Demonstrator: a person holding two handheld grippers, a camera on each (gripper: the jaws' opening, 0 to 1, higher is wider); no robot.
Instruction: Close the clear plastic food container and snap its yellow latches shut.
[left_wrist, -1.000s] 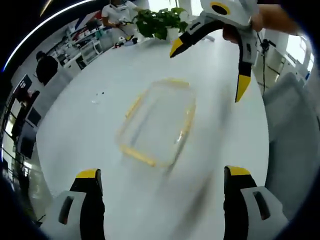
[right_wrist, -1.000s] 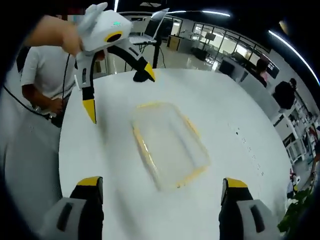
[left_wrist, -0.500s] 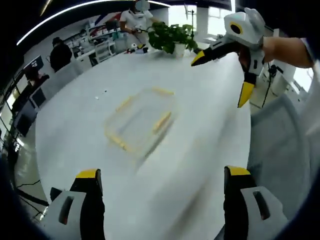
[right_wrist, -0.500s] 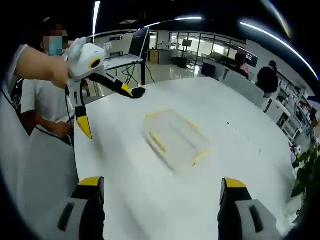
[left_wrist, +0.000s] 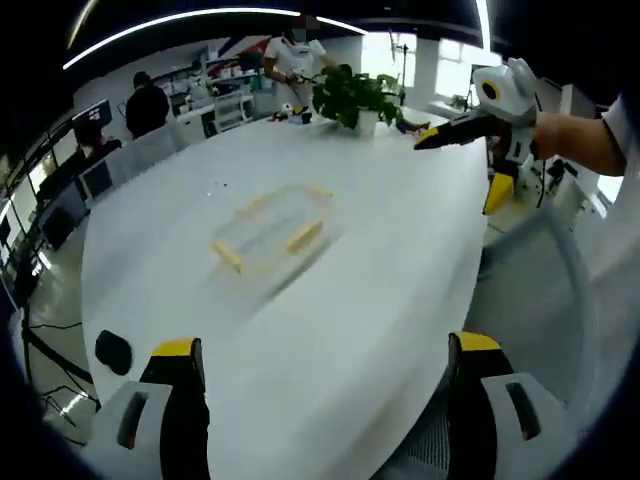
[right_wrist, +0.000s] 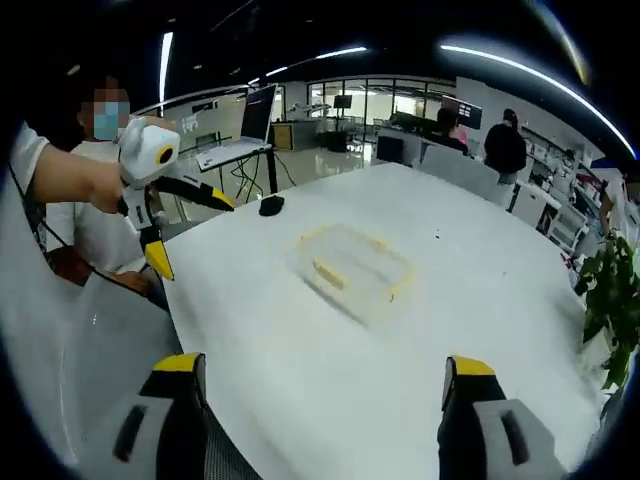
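Note:
A clear plastic food container (left_wrist: 272, 232) with yellow latches lies flat on the white table (left_wrist: 330, 300), its lid on; the same container (right_wrist: 354, 268) sits mid-table in the right gripper view. My left gripper (left_wrist: 318, 372) is open and empty, well back from it. My right gripper (right_wrist: 316, 390) is also open and empty, far from the container. Each gripper appears in the other's view, held up in a hand: the right gripper (left_wrist: 470, 160) with jaws apart, and the left gripper (right_wrist: 185, 230) likewise.
A potted plant (left_wrist: 352, 97) stands at the table's far edge. A black mouse (left_wrist: 114, 352) lies near the table's left edge. Several people stand or sit around desks in the background. A grey chair (right_wrist: 120, 350) sits beside the table.
Both grippers have pulled back and away from the container, which now looks smaller and farther in both views. The container itself has stayed on the table.

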